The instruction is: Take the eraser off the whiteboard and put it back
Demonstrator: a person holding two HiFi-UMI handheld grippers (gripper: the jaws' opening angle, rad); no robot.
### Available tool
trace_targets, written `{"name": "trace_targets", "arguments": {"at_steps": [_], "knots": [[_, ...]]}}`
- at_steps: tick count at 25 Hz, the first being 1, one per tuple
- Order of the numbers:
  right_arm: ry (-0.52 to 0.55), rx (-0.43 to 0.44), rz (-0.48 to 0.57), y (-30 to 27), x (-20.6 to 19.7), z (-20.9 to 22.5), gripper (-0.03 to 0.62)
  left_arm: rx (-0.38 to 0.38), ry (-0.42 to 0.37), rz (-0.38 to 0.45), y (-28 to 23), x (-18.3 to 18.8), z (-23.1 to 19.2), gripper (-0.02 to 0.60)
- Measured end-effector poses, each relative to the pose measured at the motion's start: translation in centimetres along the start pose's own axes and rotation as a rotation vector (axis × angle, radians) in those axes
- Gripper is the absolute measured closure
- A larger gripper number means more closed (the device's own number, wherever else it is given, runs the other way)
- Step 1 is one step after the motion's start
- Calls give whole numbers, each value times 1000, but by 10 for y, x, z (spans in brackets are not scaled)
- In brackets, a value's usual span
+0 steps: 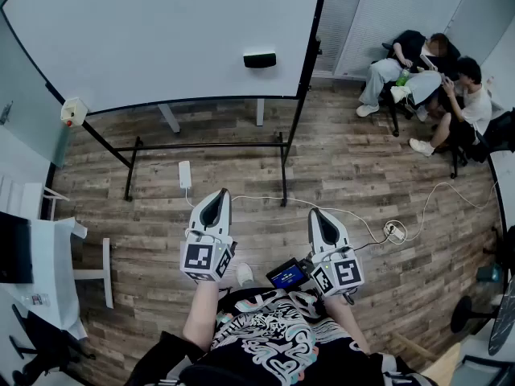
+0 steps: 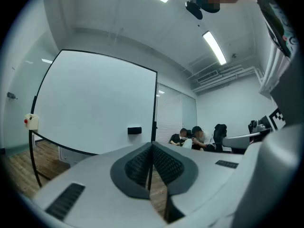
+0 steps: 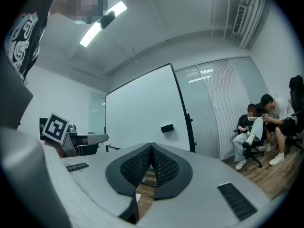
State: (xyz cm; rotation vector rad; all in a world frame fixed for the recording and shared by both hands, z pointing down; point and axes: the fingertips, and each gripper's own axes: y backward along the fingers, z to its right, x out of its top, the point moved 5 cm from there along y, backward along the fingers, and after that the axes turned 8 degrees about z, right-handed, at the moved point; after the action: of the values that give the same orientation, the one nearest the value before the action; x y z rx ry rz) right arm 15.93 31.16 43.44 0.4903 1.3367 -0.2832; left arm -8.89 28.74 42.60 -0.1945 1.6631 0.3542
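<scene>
Grey two-jaw left gripper (image 1: 217, 195) and right gripper (image 1: 316, 214) are both pressed together and empty, well apart from the large black-framed whiteboard (image 1: 161, 39). Its small black rectangular eraser (image 1: 259, 59) clings near the right edge; jaws arriving unopened could knock it down.

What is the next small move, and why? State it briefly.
Probably carry the left tool forward toward the small black rectangular eraser and open its jaws. The eraser sits on the large white whiteboard, well ahead of it, and this tool, like the right tool, is shut and empty.
</scene>
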Motion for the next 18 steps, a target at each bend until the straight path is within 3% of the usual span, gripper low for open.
{"name": "trace_targets", "arguments": {"at_steps": [14, 18], "knots": [[-18, -45, 22, -25, -5, -21, 579, -12, 3, 13, -4, 8, -36, 569], [5, -54, 15, -34, -8, -34, 579, -21, 35, 24, -6, 8, -53, 568]]}}
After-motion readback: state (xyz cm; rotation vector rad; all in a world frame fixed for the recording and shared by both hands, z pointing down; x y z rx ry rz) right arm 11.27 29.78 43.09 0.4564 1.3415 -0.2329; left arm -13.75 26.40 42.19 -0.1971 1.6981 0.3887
